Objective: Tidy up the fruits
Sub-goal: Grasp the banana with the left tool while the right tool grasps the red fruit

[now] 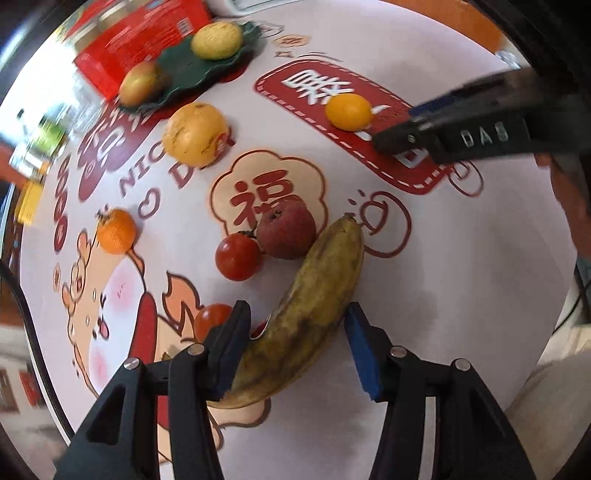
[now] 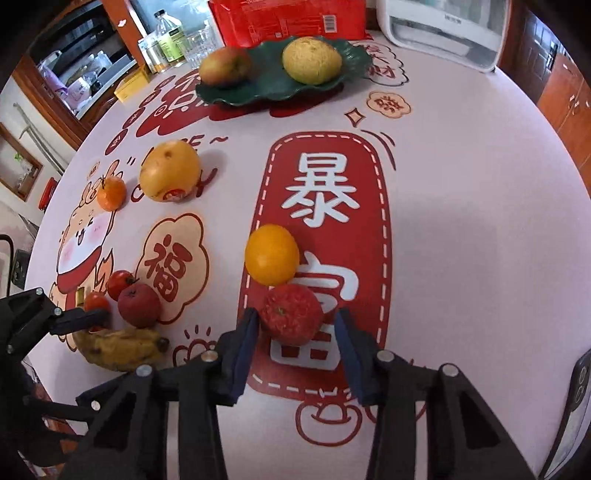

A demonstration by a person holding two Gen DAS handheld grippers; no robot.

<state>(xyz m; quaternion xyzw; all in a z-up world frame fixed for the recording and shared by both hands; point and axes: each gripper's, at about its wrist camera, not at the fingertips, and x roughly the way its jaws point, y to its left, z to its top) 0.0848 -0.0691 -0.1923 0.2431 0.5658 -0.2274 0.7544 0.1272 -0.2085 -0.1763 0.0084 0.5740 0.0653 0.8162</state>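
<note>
A brown-spotted banana (image 1: 314, 291) lies on the printed tablecloth, and my left gripper (image 1: 297, 325) is shut on it, pads against both sides. My right gripper (image 2: 295, 321) is shut on a bright red apple (image 2: 291, 314), which touches an orange (image 2: 271, 254). The left wrist view shows the right gripper (image 1: 380, 142) from the side beside that orange (image 1: 349, 110). A green plate (image 2: 273, 96) at the back holds a yellow-green fruit (image 2: 312, 61) and a reddish fruit (image 2: 225, 66). A dark red apple (image 1: 286, 229) and two tomatoes (image 1: 238, 258) sit beside the banana.
A large yellow fruit (image 2: 170, 177) and a small mandarin (image 2: 110, 194) lie left of centre. Behind the plate stand a red package (image 2: 288, 18), bottles (image 2: 170, 37) and a white appliance (image 2: 443, 33). A phone (image 2: 576, 406) lies at the right table edge.
</note>
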